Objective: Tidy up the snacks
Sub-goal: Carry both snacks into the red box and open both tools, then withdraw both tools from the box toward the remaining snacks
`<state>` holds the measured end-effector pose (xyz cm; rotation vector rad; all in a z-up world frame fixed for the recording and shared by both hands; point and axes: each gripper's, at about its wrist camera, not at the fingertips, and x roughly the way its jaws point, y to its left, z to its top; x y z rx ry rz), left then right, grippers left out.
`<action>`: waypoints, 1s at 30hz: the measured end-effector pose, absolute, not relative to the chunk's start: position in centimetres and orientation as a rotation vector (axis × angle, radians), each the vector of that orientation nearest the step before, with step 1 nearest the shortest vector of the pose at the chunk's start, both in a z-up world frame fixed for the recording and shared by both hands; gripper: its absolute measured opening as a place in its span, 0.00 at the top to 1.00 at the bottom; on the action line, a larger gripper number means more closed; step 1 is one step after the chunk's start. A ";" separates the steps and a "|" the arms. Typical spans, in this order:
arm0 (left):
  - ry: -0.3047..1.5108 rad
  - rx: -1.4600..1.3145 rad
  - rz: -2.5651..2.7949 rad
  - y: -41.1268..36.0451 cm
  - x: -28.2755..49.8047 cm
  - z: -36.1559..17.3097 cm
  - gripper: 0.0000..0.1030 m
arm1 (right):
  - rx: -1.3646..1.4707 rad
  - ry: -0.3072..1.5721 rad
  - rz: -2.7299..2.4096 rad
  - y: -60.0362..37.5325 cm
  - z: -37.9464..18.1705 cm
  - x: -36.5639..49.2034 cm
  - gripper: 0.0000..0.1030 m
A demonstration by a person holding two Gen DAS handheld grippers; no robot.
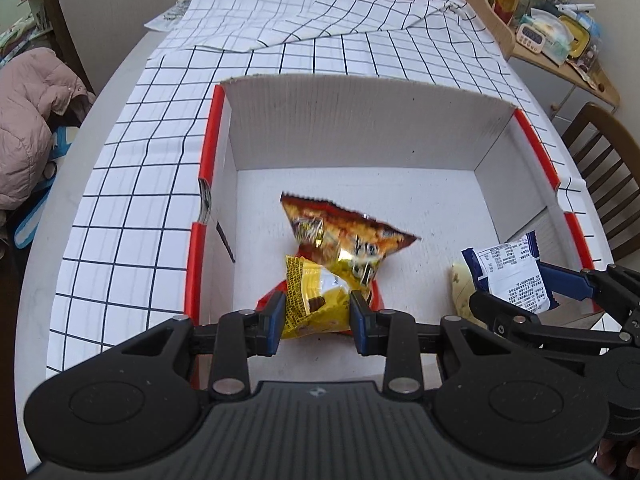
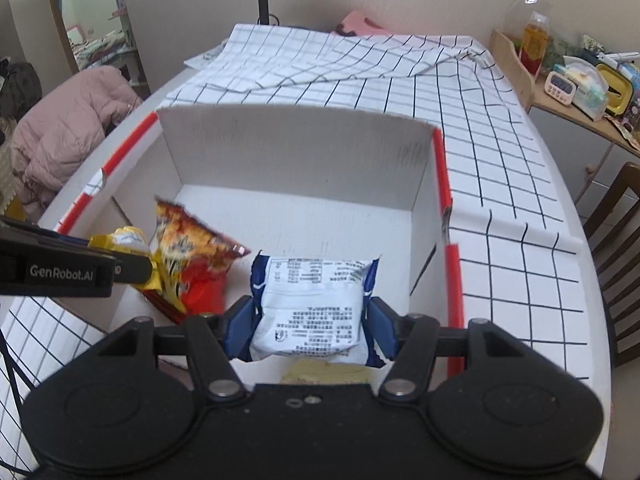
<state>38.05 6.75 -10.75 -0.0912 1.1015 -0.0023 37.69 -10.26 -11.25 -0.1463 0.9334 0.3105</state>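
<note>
My left gripper (image 1: 318,308) is shut on a yellow snack packet (image 1: 316,300) just above the floor of a white cardboard box (image 1: 360,128) with red edges. A red-orange snack bag (image 1: 344,236) leans against that packet; whether it is gripped too I cannot tell. My right gripper (image 2: 310,320) is shut on a blue-and-white packet (image 2: 312,304) inside the box's near right part (image 2: 300,148). A pale yellow packet (image 2: 320,372) lies under it. The right wrist view shows the left gripper (image 2: 132,266), yellow packet (image 2: 120,240) and red bag (image 2: 192,256) at the left.
The box stands on a round table under a white checked cloth (image 1: 360,40), folded over at the back. A wooden shelf (image 1: 560,60) with bottles and a timer stands at the right, with a wooden chair (image 1: 608,160) below it. A pink jacket (image 1: 32,112) lies left.
</note>
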 end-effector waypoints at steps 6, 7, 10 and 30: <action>1.084 -0.090 0.007 6.7 38.0 -10.6 0.46 | -0.157 0.937 0.315 -10.4 -11.7 37.7 0.39; 1.078 -0.093 0.006 6.7 37.9 -10.4 0.46 | -0.152 0.939 0.317 -10.5 -11.7 37.7 0.38; 1.062 -0.097 -0.002 6.8 37.4 -10.0 0.46 | -0.131 0.943 0.325 -10.7 -11.6 37.6 0.36; 0.888 -0.126 -0.062 7.5 30.4 -3.5 0.34 | -0.081 0.804 0.384 -12.1 -5.0 32.1 0.00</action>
